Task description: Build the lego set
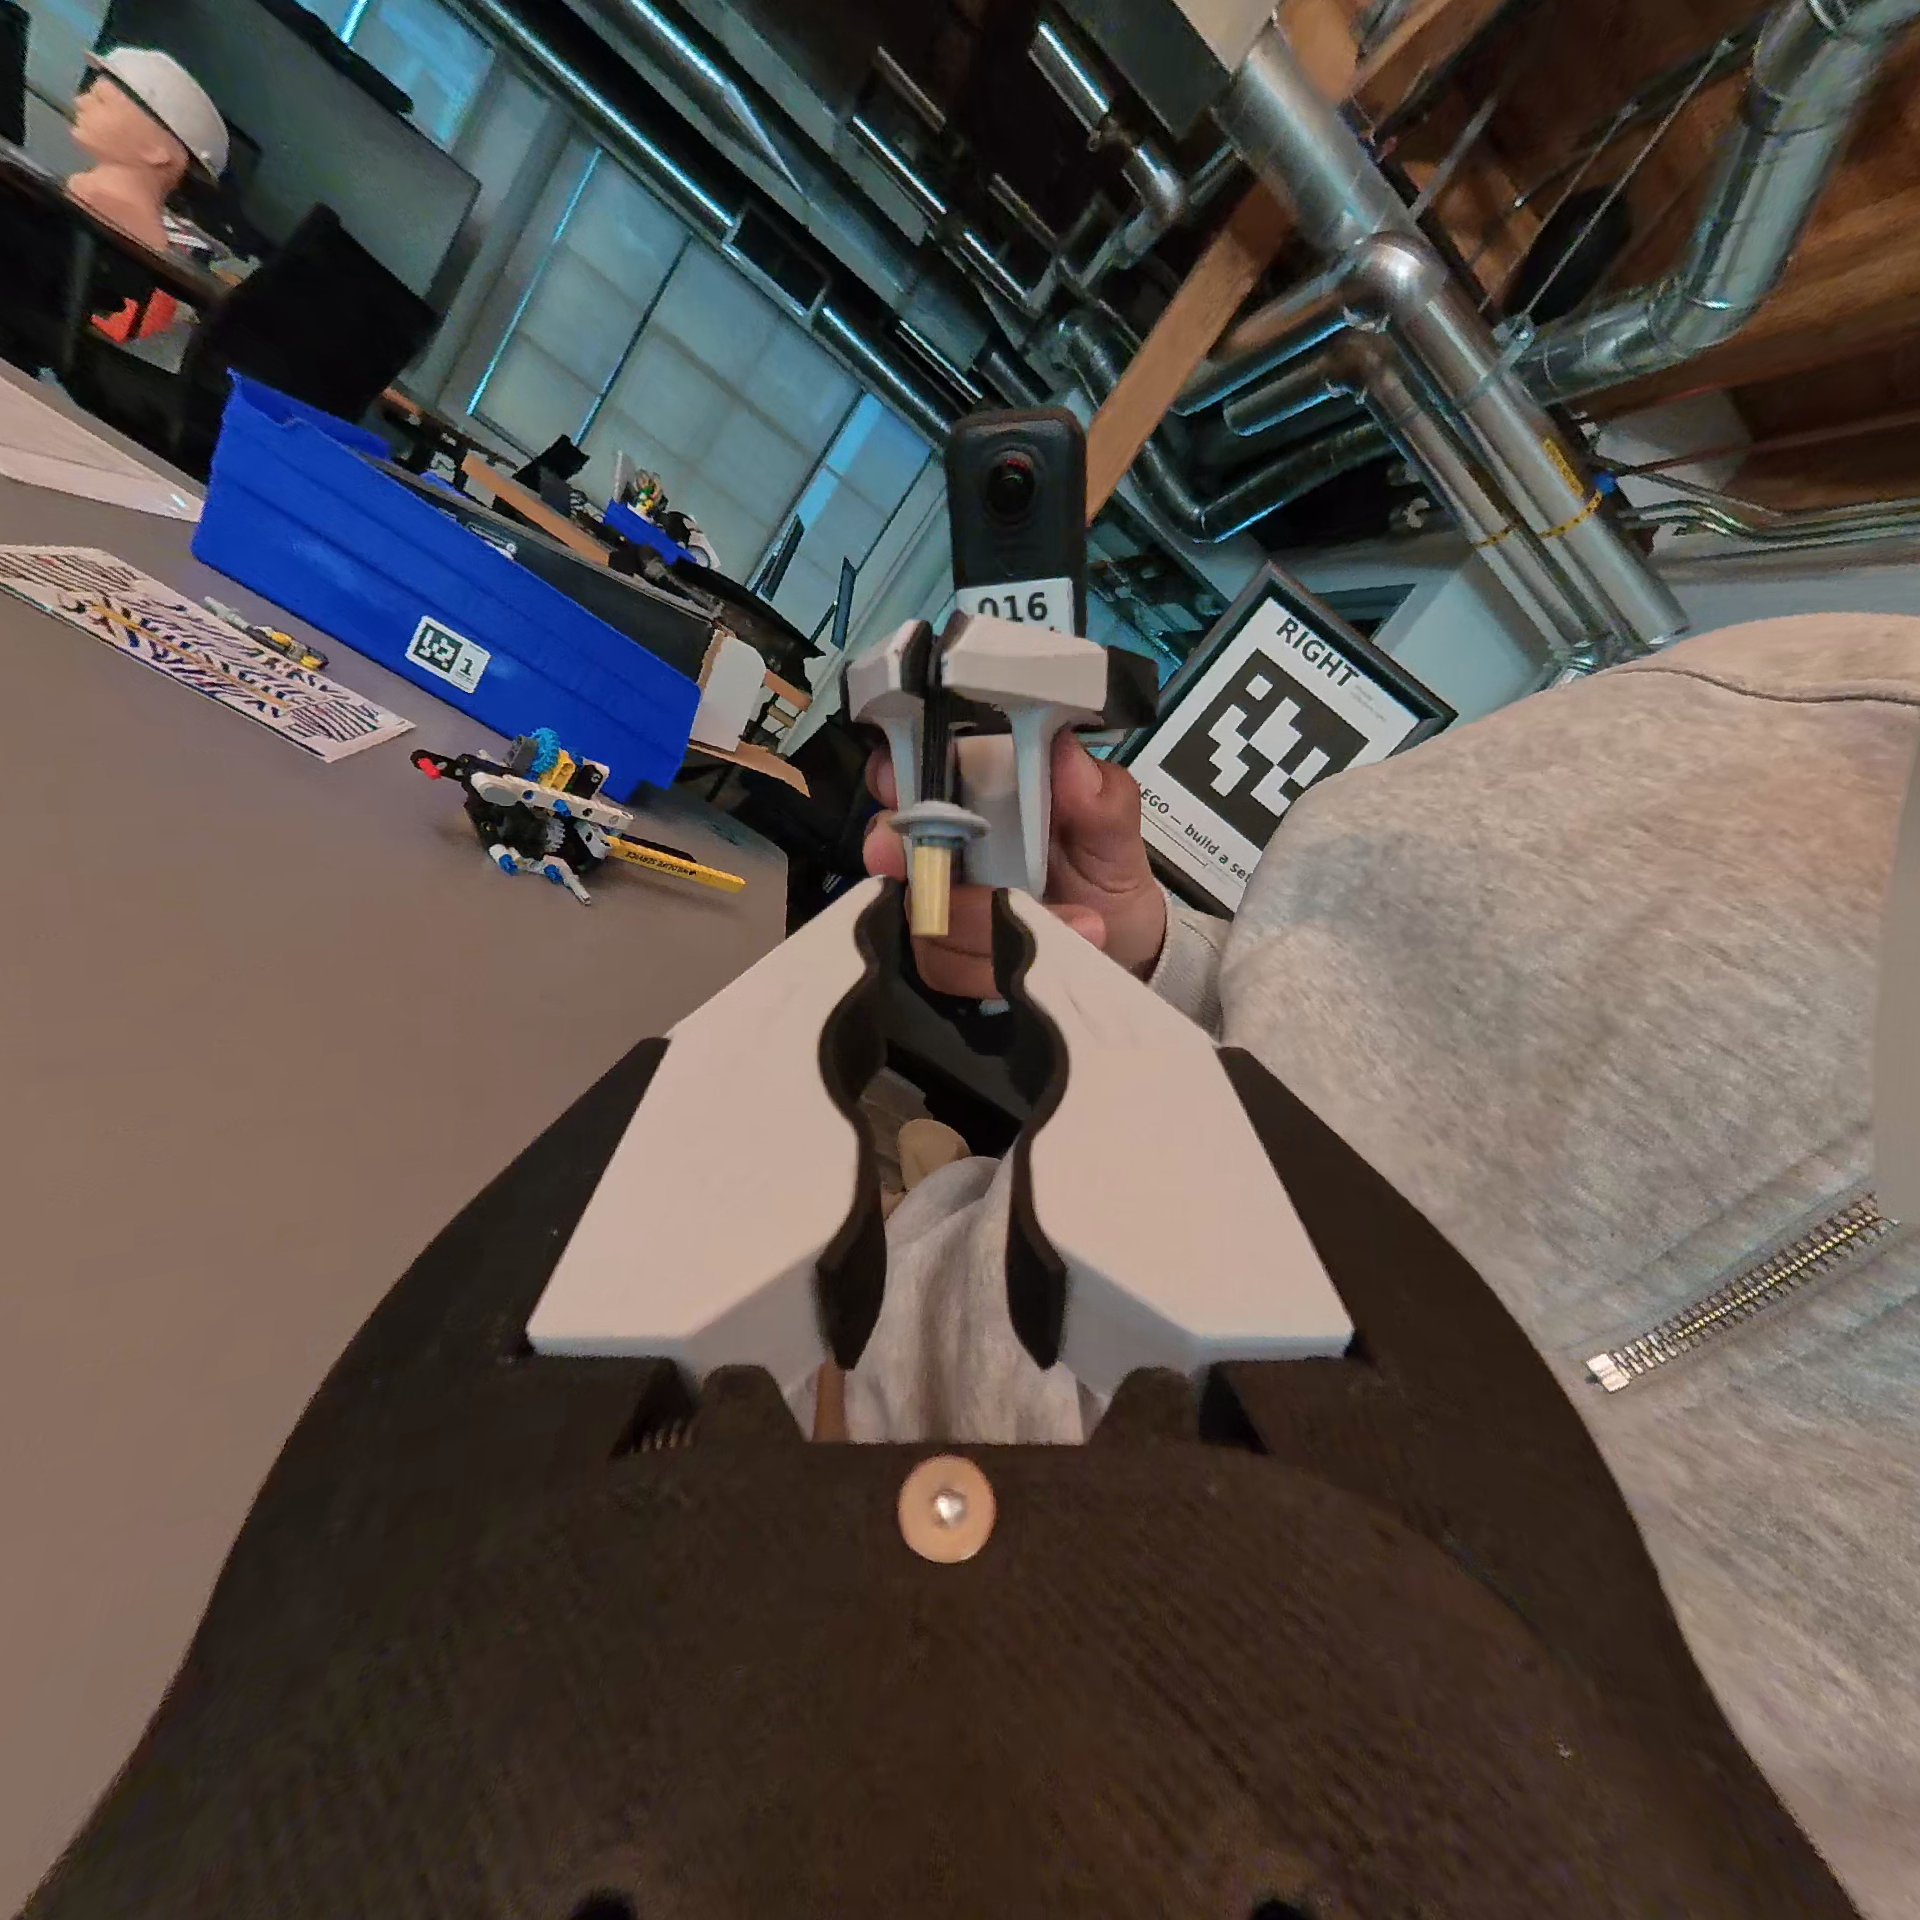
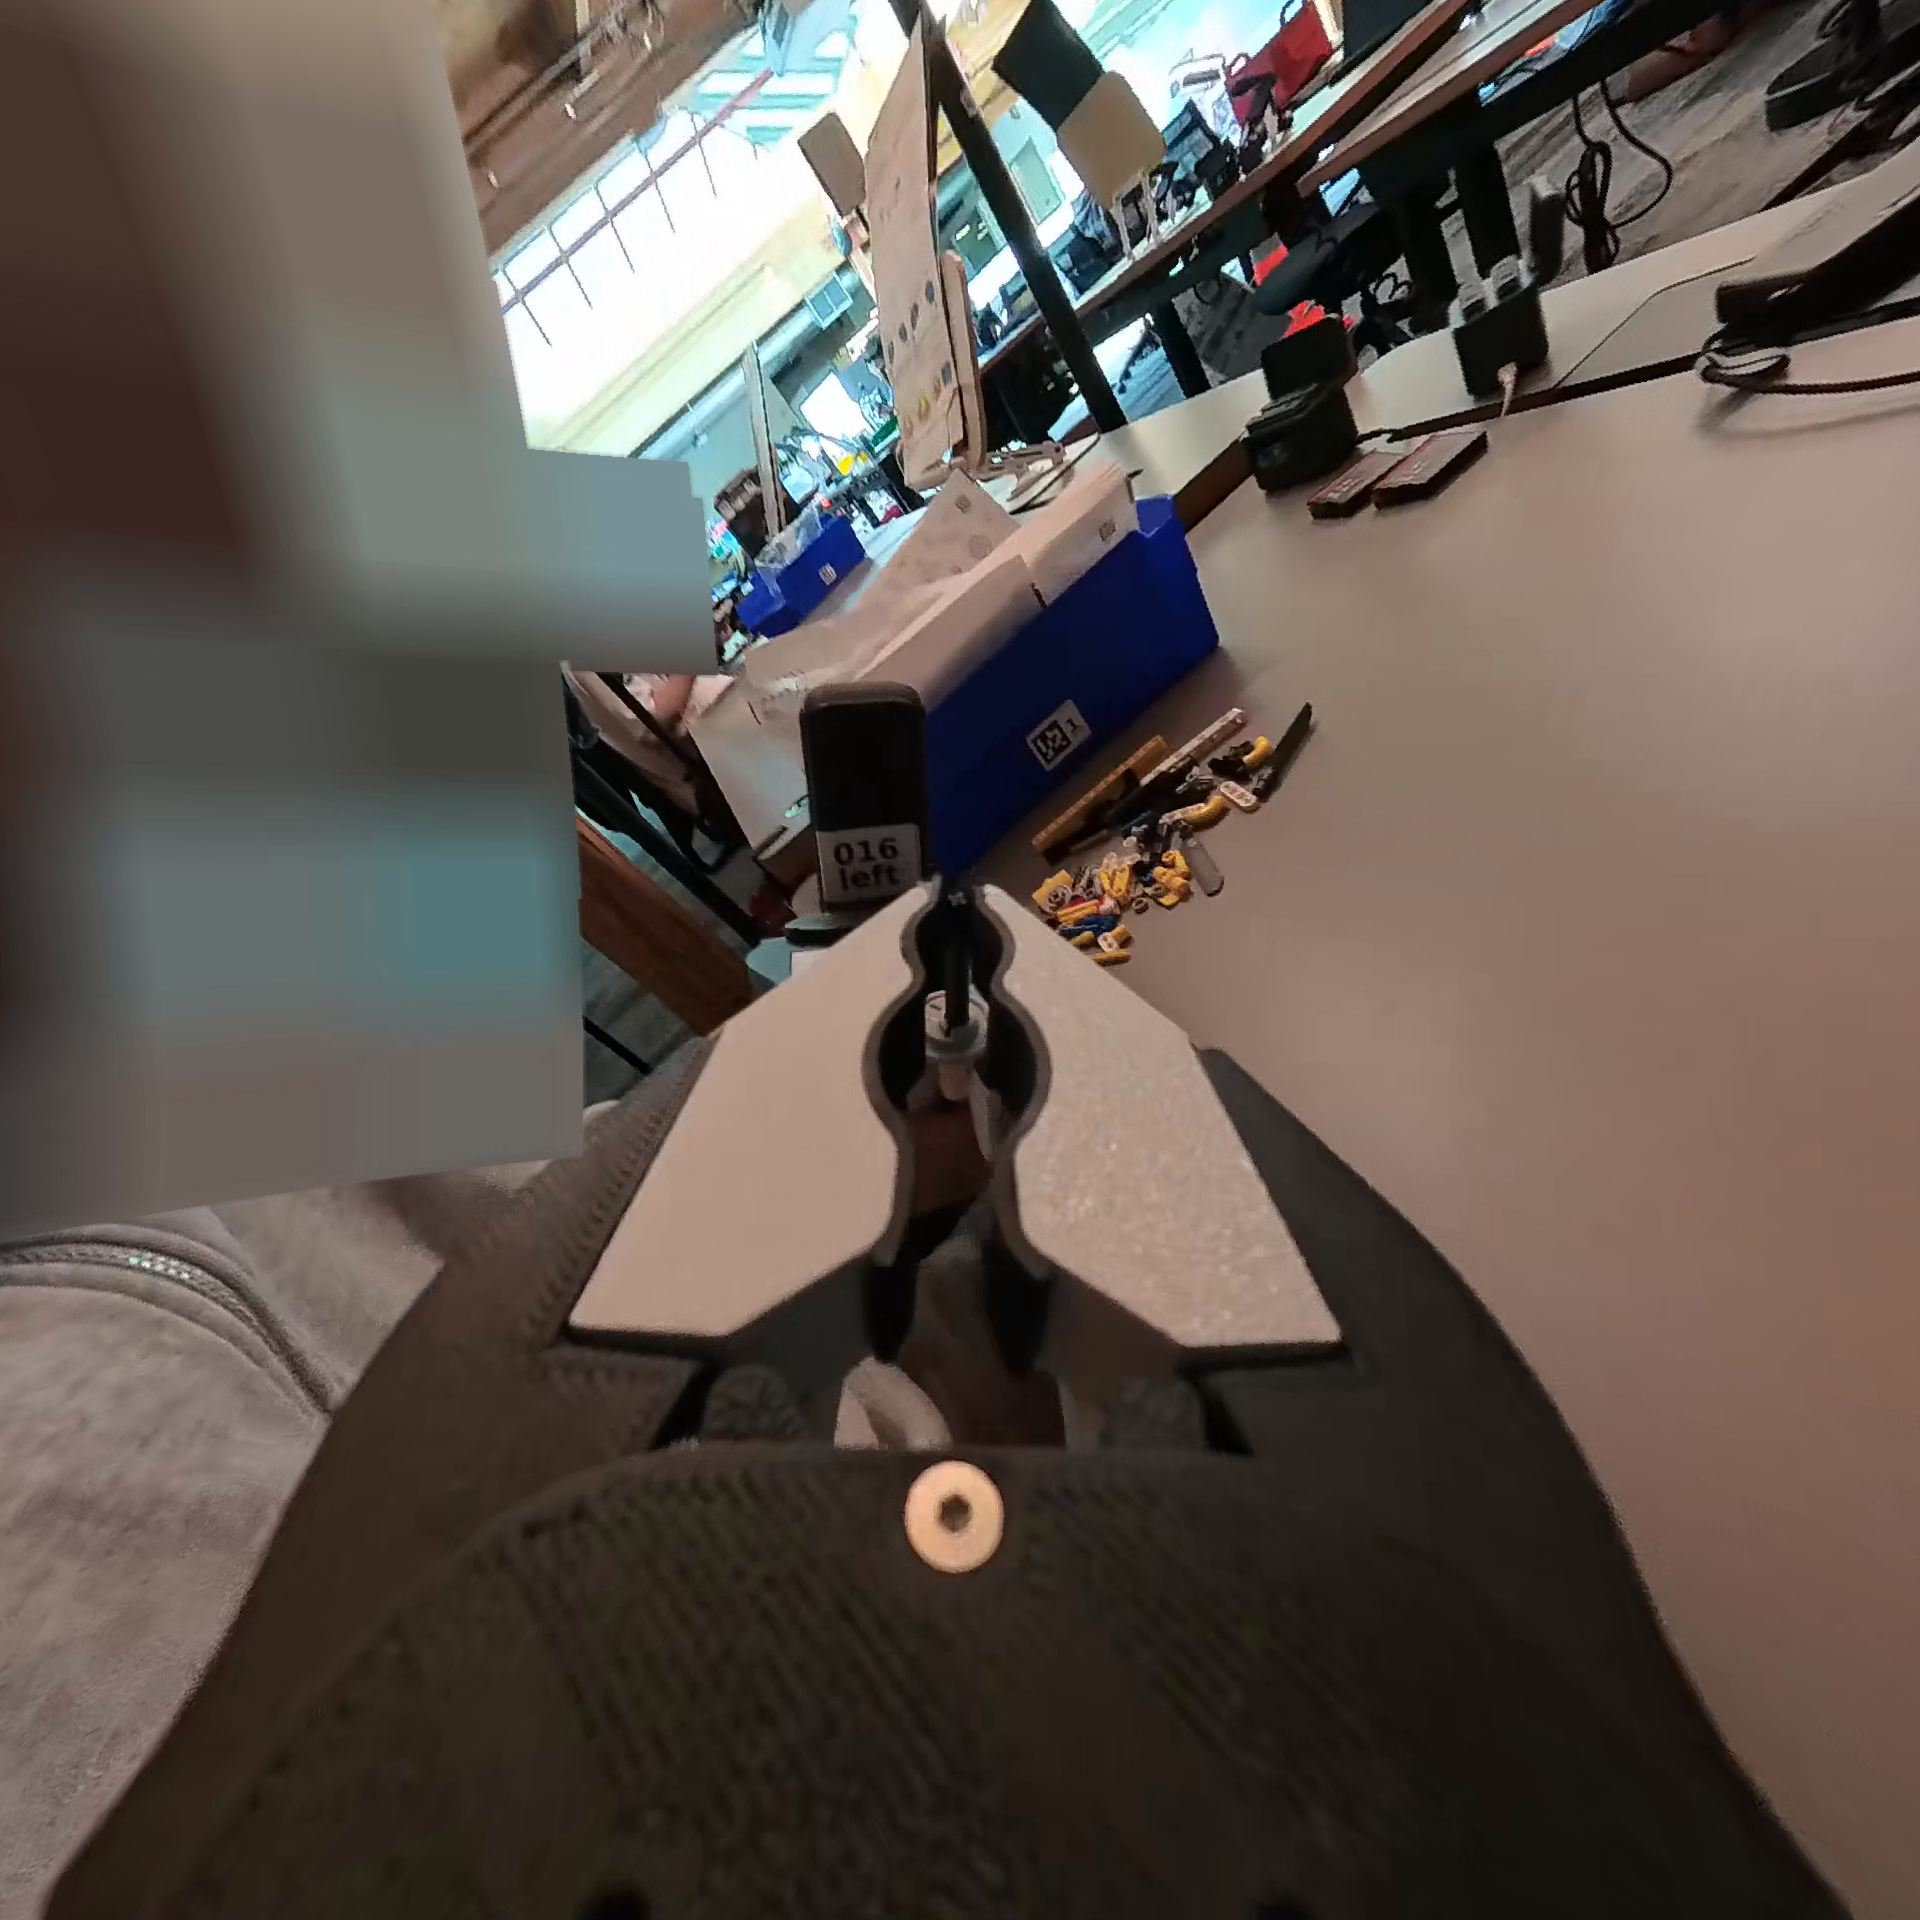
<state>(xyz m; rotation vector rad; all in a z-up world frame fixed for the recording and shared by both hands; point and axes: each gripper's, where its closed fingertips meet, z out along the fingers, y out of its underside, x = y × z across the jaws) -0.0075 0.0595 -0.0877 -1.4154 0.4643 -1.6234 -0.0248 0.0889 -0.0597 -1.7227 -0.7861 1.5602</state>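
In the right wrist view my right gripper is shut on a thin black axle held in the air off the table edge. The left wrist view shows it head-on. The axle hangs down from it, carrying a grey bush and a tan sleeve. My left gripper is open, its tips on either side of the tan sleeve's lower end. A partly built black, white and blue lego model stands on the grey table, left of both grippers.
A blue bin sits behind the model and also shows in the right wrist view. Beside it lies a pile of loose lego pieces. A sticker sheet lies at left. A person's grey sleeve fills the right side.
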